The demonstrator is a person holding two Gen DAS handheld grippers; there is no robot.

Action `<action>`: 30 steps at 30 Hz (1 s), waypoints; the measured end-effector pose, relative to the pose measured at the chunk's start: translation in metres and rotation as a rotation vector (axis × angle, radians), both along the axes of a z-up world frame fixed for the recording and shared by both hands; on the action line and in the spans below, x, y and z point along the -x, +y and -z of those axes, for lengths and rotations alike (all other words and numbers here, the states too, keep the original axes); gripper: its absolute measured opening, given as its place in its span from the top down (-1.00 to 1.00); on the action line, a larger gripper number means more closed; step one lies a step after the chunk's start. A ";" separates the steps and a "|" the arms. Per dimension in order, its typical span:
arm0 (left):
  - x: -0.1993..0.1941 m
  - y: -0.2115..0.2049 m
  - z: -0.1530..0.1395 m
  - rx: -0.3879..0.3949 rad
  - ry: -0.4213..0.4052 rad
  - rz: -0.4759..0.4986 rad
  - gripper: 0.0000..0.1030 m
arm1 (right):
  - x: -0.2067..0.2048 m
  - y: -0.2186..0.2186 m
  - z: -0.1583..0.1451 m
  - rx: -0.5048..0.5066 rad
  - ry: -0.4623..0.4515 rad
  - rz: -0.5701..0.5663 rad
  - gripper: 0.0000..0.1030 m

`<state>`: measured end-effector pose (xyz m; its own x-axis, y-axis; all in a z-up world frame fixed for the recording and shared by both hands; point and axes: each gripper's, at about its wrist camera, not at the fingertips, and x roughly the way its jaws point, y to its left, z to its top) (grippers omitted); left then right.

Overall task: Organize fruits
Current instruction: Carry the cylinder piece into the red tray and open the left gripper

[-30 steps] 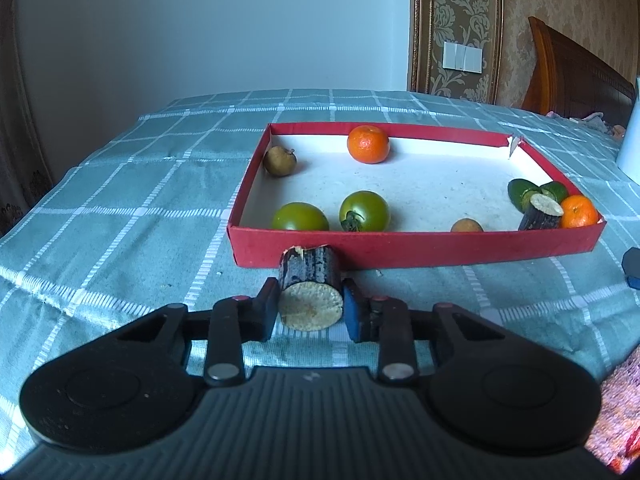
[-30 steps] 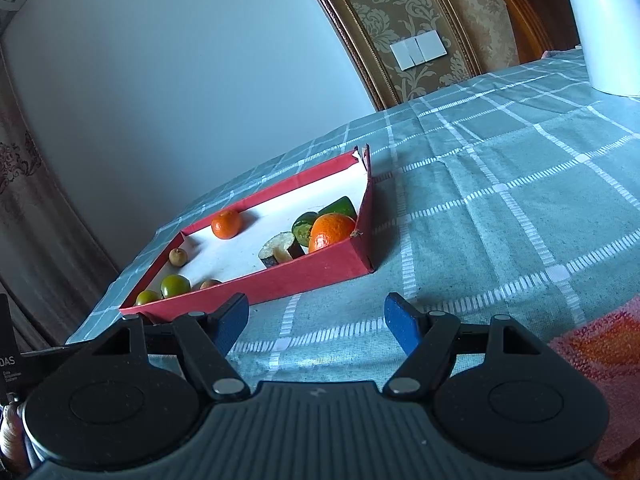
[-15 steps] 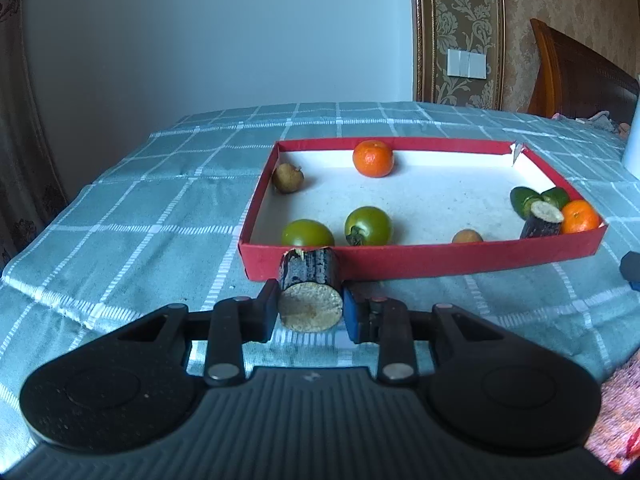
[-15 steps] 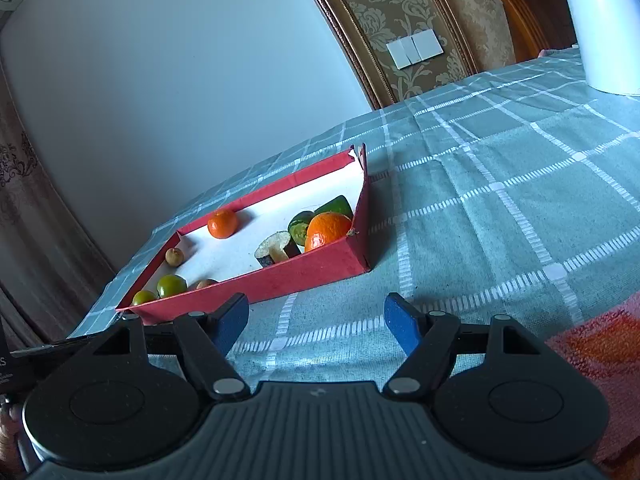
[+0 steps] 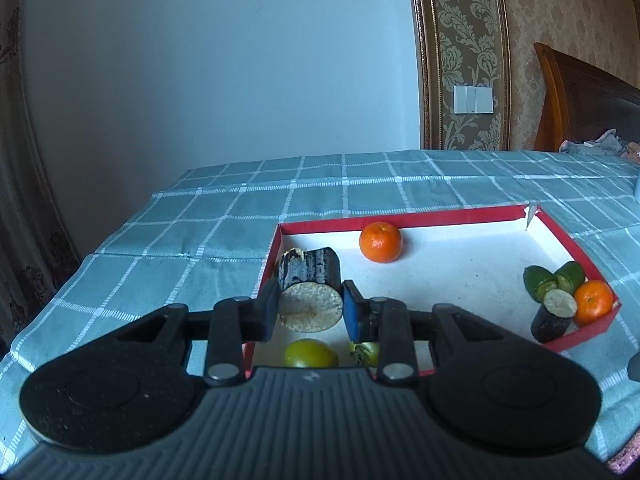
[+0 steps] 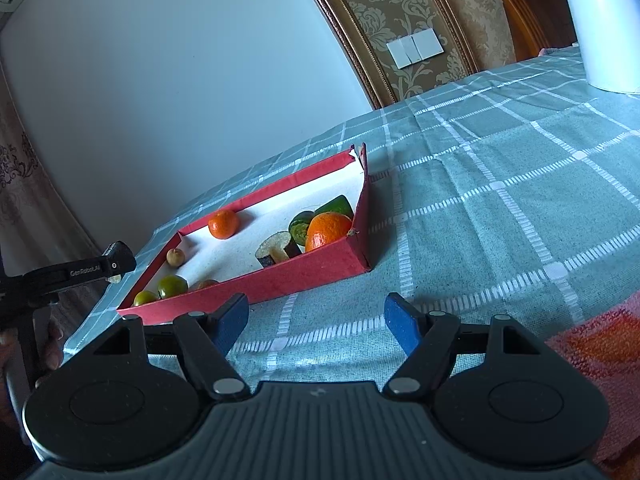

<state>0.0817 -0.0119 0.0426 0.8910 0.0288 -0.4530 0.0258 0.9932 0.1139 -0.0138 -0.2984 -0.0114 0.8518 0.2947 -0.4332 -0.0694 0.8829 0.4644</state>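
Note:
My left gripper [image 5: 310, 306] is shut on a dark-skinned sugarcane piece [image 5: 310, 280] with a pale cut end, held above the left end of the red tray [image 5: 440, 216]. Below it lie two green tomatoes [image 5: 310, 354]. In the tray are an orange [image 5: 380, 242], and at the right a second cane piece [image 5: 554, 316], another orange [image 5: 594, 302] and green fruits [image 5: 552, 278]. My right gripper [image 6: 316, 322] is open and empty over the cloth, in front of the tray [image 6: 280, 276]. The left gripper [image 6: 80, 270] shows at the tray's left end.
A teal checked cloth [image 5: 200, 224] covers the table. A white object [image 6: 600, 20] stands at the far right. A red-orange patterned cloth [image 6: 600, 340] lies at the near right. A small brown fruit [image 6: 176, 257] sits by the tray's left wall.
My left gripper has risen and moved forward with the cane piece, from in front of the tray's near wall to above its left end. The right gripper has barely moved.

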 end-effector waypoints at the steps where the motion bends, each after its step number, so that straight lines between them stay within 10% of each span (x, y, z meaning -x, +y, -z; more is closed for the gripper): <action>1: -0.005 0.000 0.002 0.000 0.005 -0.003 0.42 | 0.000 0.000 0.000 0.000 0.000 0.000 -0.45; 10: -0.031 0.006 0.028 -0.001 0.069 -0.026 0.40 | -0.001 0.001 0.000 -0.002 0.005 -0.007 -0.45; 13: -0.030 0.009 0.031 0.008 0.068 -0.022 -0.09 | -0.002 0.001 0.001 -0.003 0.008 -0.008 -0.45; 20: -0.013 0.008 0.022 0.011 0.036 -0.024 -0.20 | -0.002 0.001 0.001 -0.001 0.010 -0.007 -0.45; 24: 0.015 0.010 0.012 0.052 0.008 -0.023 -0.73 | -0.004 0.001 0.001 0.003 0.019 -0.003 -0.46; 30: 0.062 0.000 0.010 0.037 -0.042 0.044 -0.70 | -0.004 0.004 0.000 0.031 0.030 0.002 -0.50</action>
